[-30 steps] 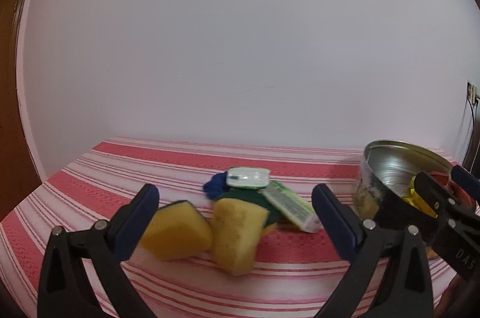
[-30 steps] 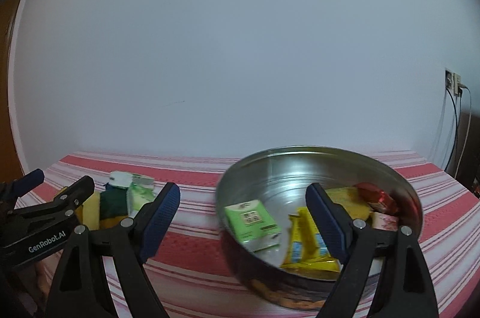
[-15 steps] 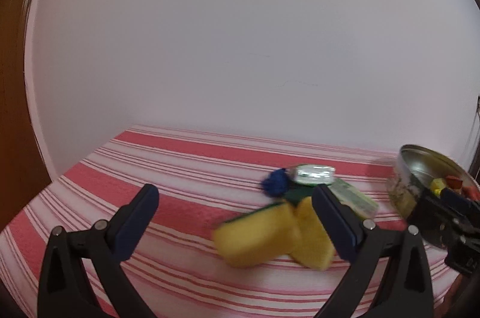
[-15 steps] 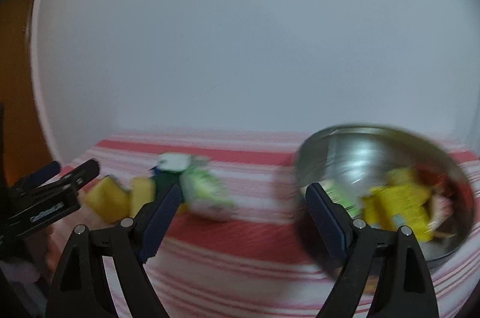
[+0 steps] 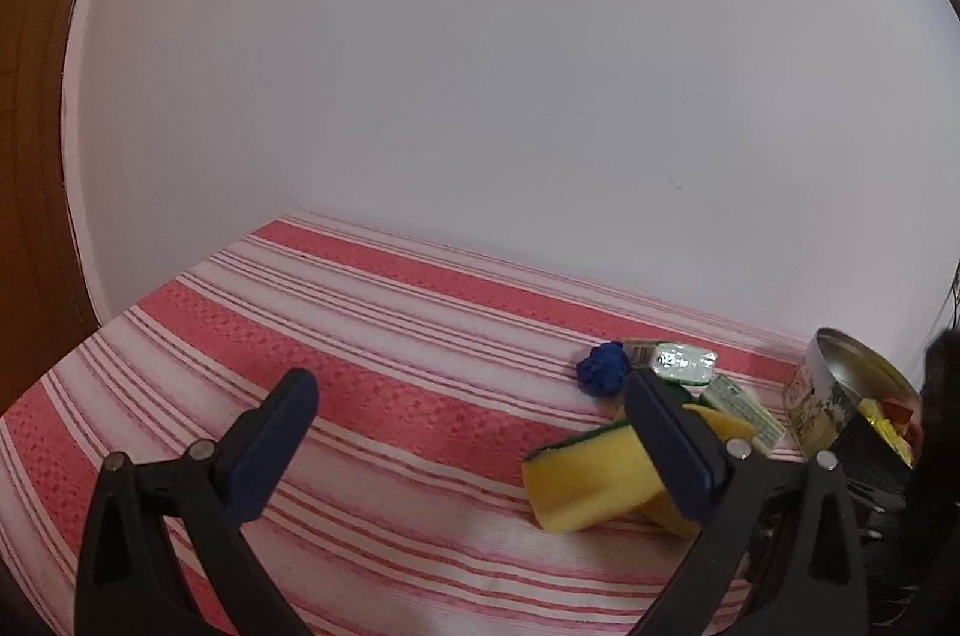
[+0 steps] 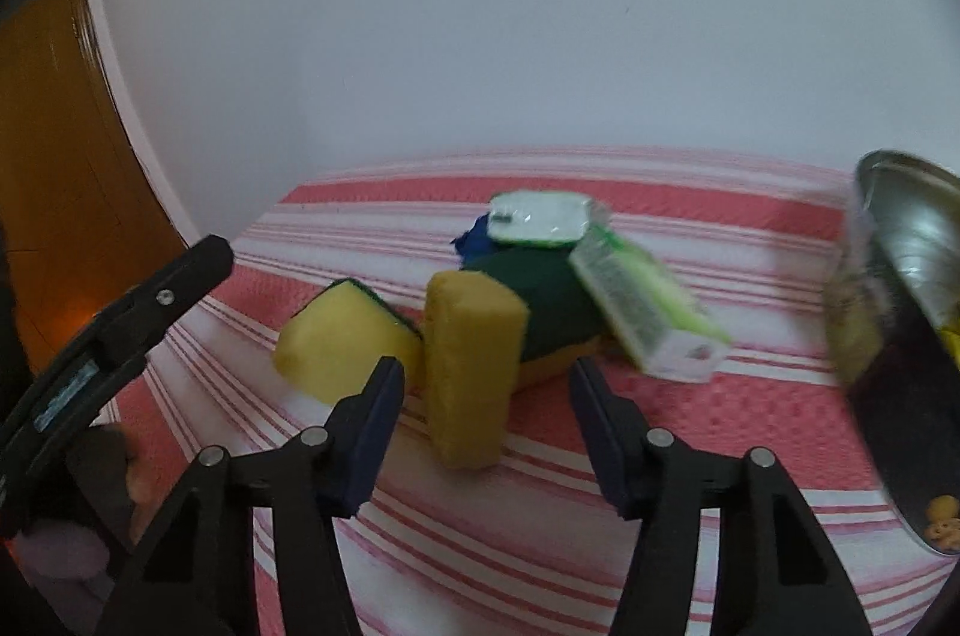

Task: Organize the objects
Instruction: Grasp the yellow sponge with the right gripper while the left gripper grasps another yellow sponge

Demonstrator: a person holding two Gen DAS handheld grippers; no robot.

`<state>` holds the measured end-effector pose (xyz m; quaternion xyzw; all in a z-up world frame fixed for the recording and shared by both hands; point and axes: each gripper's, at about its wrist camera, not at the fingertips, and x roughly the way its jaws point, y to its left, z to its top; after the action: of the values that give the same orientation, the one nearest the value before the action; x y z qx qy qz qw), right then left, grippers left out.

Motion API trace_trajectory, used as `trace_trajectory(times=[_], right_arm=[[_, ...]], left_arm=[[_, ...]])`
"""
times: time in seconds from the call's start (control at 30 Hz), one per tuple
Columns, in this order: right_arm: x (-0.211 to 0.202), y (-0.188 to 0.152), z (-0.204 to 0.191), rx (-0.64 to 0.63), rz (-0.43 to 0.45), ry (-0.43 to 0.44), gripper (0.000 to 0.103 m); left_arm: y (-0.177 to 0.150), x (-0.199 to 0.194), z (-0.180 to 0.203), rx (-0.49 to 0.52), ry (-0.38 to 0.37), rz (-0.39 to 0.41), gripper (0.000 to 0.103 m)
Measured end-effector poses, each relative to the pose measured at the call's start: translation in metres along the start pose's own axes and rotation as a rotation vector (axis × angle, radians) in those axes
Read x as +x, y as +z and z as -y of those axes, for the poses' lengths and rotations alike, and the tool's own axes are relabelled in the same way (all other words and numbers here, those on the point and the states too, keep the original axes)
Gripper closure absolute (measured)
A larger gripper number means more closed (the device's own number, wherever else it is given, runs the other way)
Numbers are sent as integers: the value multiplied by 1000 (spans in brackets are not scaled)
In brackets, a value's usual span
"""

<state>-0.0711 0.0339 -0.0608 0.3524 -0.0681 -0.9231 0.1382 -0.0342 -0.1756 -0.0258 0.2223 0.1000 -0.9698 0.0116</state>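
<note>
The worktop (image 6: 690, 432) in front of me wears a red and white striped cloth and stands against a plain white wall (image 6: 480, 6). At its right end sits one round metal tin (image 6: 912, 276) with yellow packets inside; printing runs round its side, but I cannot read it. My right tool (image 6: 480, 432) points down at the small heap in the middle, its jaws closing with nothing pressed between them: an upright yellow sponge (image 6: 471, 366) stands just beyond the gap, not yet touched. I count three sponges: that one, a second yellow sponge with a green face (image 6: 342, 339) leaning just to its left, and a third lying green side up (image 6: 540, 300) behind them. A green and white packet (image 6: 648, 312) leans on that third sponge, and a flat white packet (image 6: 537, 216) lies on top at the back; their print is too blurred to read. One small blue crumpled thing (image 6: 474, 243) peeks out behind. My left tool (image 5: 474, 444) is spread wide and empty, over bare cloth, with the heap off beside its right finger.
</note>
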Motion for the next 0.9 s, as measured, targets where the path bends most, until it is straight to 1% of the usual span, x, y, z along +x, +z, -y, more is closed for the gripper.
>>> trace_trajectory(times=[0.03,0.1,0.13,0.2,0.27,0.37,0.47,0.6,0.7,0.8,0.9], right_arm=[[4,1,-1,3,-14,-4,57],[14,2,0,27,-50,13,67],[17,2,2,41,-58,30,68],[14,2,4,53,-45,69,72],[8,0,5,46,-26,80,74],[-5,-6,9,29,4,82,75],[-31,-14,16,18,55,61,75],[-54,-15,30,17,115,20,75],[-64,-14,39,23,146,2,75],[-69,-11,45,41,168,-5,75],[-72,-8,52,63,170,1,75]], left_arm=[[0,1,1,5,-4,-2,0],[-1,1,5,19,-15,-2,0],[-1,1,6,26,-24,-3,0],[-1,-2,10,42,-62,6,0],[-1,-5,14,64,-81,23,0],[-3,-3,22,102,-91,13,0],[-6,3,28,125,-116,-34,0],[-8,5,37,160,-135,-48,0],[-10,5,50,221,-149,-56,0],[-13,13,66,279,-146,-95,0],[-13,29,75,276,-104,-146,1]])
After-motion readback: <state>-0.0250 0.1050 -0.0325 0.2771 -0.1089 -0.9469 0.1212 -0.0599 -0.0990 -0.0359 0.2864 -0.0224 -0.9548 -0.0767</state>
